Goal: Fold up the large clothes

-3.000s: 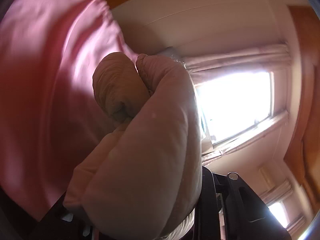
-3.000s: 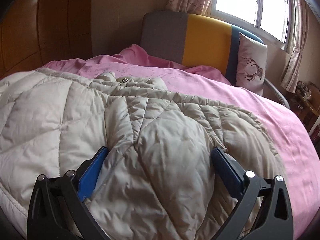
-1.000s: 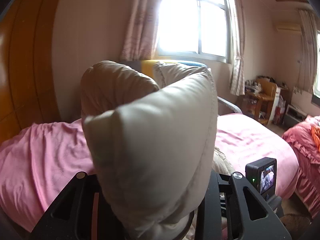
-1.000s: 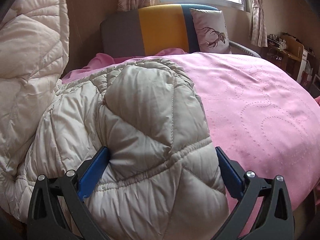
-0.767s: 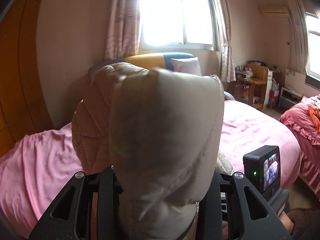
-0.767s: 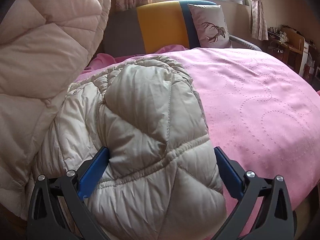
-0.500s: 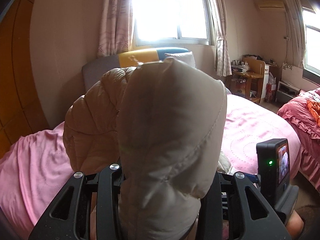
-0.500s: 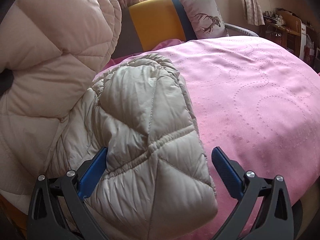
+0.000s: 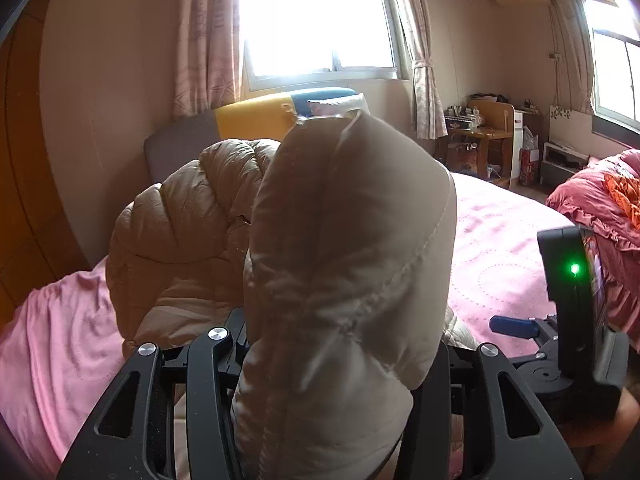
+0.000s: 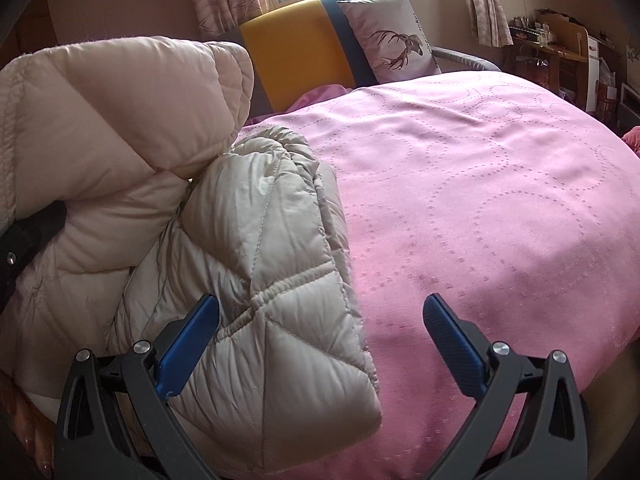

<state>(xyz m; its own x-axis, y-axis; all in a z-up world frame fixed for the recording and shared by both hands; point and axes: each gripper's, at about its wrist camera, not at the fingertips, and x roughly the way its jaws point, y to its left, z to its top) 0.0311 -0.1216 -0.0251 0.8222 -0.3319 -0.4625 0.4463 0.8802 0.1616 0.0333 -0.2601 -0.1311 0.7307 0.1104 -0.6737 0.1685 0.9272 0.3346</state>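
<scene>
A beige quilted down jacket (image 10: 264,256) lies bunched on the pink bed (image 10: 500,184). My left gripper (image 9: 336,364) is shut on a thick fold of the jacket (image 9: 344,264) and holds it raised, blocking the middle of the left wrist view. That raised fold shows at the left in the right wrist view (image 10: 108,128). My right gripper (image 10: 320,320) is open, its blue fingers (image 10: 188,340) astride the jacket's near corner, which lies loose on the bed.
A grey, yellow and blue headboard (image 10: 296,56) and a deer-print pillow (image 10: 388,48) stand at the bed's far end. A wooden desk (image 9: 484,128) and a red bedspread (image 9: 600,200) are at the right. The right gripper's camera unit (image 9: 572,296) shows at the right.
My right gripper has let go of the jacket's corner, its jaws now wide, and shifted right. My left gripper has swung the raised fold upright and over toward the bed.
</scene>
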